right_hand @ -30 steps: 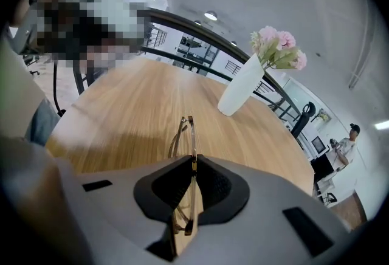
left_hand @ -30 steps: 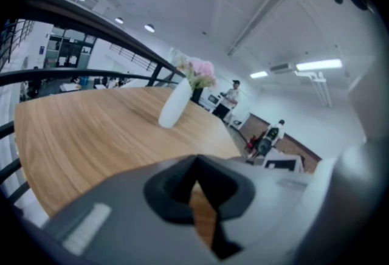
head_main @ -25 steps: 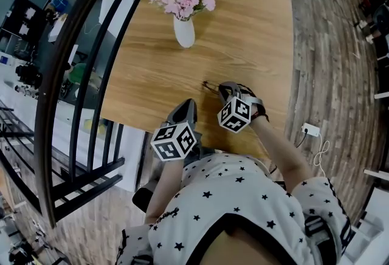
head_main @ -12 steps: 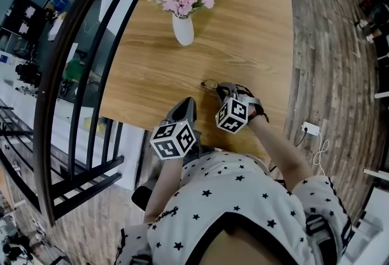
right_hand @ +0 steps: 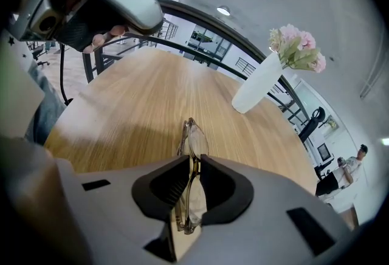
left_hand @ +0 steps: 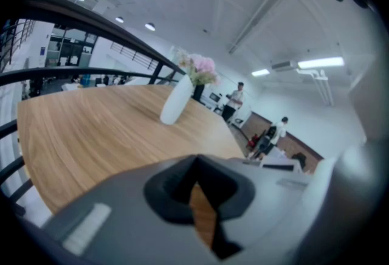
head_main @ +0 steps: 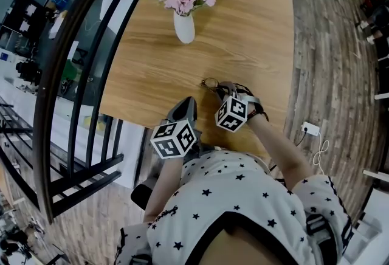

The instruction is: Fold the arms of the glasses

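The glasses (right_hand: 193, 136) sit edge-on between your R gripper's (right_hand: 192, 165) jaws. They're pinched about mid-frame, one lens poking out past the tips, just above the table (head_main: 243, 33) near its front edge. In the right gripper view they look flat, arms seemingly tucked in vs the lenses, but I can't confirm both hinges are fully home. R gripper: clamped narrow on the frame. L gripper (head_main: 181, 110): jaws together w/ nothing in them, hanging at the table's near edge, apart from the glasses. The vase (head_main: 183, 30) w/ flowers is well away toward the far side, so no obstacle.

To do this step well, I'd judge:
- Go light on pressure, since the pads bear on thin frame & lens.
- If an arm sits proud, bring the L tips in from the side & nudge it at the tip end, not the hinge.
- Lower the glasses flat onto the table before you let go.
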The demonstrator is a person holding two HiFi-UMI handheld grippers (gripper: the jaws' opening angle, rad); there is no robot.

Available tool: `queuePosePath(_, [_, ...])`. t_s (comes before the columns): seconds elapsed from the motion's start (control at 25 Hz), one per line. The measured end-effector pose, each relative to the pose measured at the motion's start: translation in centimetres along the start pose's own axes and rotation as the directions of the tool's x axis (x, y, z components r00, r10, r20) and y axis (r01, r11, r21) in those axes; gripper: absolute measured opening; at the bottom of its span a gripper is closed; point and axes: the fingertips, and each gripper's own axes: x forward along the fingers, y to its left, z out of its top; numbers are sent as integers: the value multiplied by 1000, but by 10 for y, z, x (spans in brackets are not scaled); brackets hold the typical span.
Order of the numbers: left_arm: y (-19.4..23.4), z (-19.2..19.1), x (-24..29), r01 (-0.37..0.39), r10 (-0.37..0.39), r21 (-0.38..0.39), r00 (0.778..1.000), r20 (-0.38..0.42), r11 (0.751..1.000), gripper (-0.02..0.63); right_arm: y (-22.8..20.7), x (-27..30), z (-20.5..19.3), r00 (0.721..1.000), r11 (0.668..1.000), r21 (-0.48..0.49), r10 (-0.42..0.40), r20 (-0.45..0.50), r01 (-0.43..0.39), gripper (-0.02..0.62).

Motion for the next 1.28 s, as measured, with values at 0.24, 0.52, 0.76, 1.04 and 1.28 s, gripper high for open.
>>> queuePosePath(0.24, [0,1,-4,-3,3,1,1000,12,1000,8,-2,-3,2,1000,999,45,-8,21,7,38])
queuePosePath(0.52, [-4,-2,-15,-10,10,-1,1000,24,1000,8,-1,-16,7,999,998,60,-23,47,21,117])
queuePosePath(0.76, [-6,-10,-26,-15,15,1,999,36,1000,9,5,-42,14,993,992,112,-69,99,58,100])
queuePosePath(1.04, [-14,-21,-45,-15,14,8,999,51,1000,8,11,-85,25,976,968,242,-117,181,71,54])
queuePosePath(1.28, [-22,-34,-61,-14,13,14,998,60,1000,8,22,-113,25,965,952,295,-150,215,82,37])
